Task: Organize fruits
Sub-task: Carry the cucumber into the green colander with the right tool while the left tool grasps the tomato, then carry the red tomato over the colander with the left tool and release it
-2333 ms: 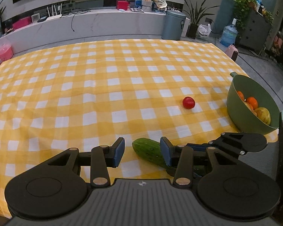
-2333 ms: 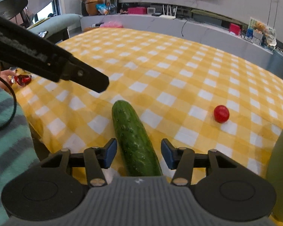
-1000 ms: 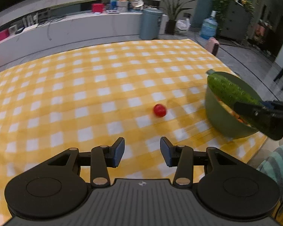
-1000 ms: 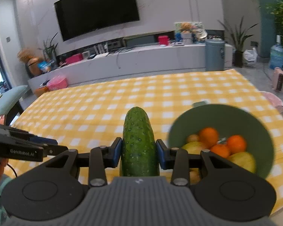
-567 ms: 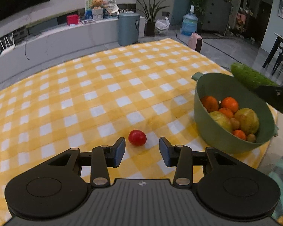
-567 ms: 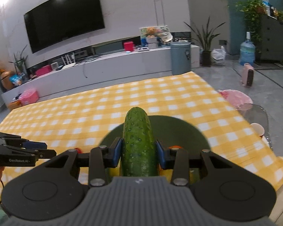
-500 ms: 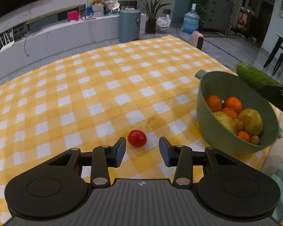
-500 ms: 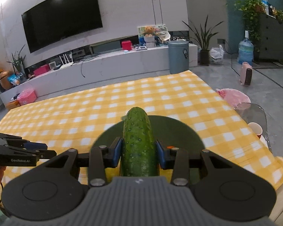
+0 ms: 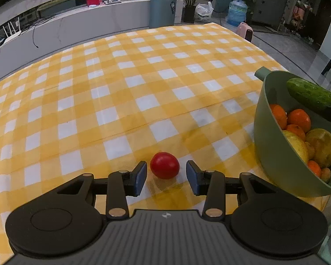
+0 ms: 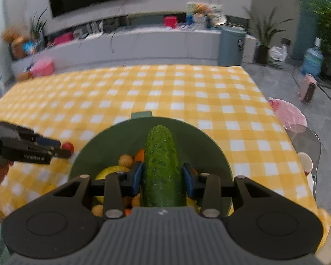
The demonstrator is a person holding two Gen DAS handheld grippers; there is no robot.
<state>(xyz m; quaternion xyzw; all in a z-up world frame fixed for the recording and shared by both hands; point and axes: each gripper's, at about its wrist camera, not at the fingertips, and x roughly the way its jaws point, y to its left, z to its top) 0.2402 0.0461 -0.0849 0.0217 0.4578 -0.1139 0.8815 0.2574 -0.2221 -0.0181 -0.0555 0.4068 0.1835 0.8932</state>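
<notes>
My right gripper point(image 10: 162, 177) is shut on a green cucumber point(image 10: 161, 165) and holds it over the green bowl point(image 10: 196, 134), which holds oranges and yellow fruit. In the left wrist view the cucumber point(image 9: 311, 93) hangs above the bowl point(image 9: 273, 154) at the right. My left gripper point(image 9: 166, 175) is open, its fingers on either side of a red tomato point(image 9: 164, 165) that lies on the yellow checked cloth point(image 9: 121, 92). The fingers do not touch the tomato. The left gripper point(image 10: 53, 149) and tomato point(image 10: 68, 146) also show in the right wrist view.
The bowl stands near the table's right front corner. A pink bin point(image 10: 286, 114) and a glass side table with a cup point(image 10: 305, 159) are on the floor to the right. A grey counter point(image 9: 77, 26) runs behind the table.
My left gripper has moved forward so the tomato now sits between its open fingers. My right gripper has lowered the cucumber toward the bowl.
</notes>
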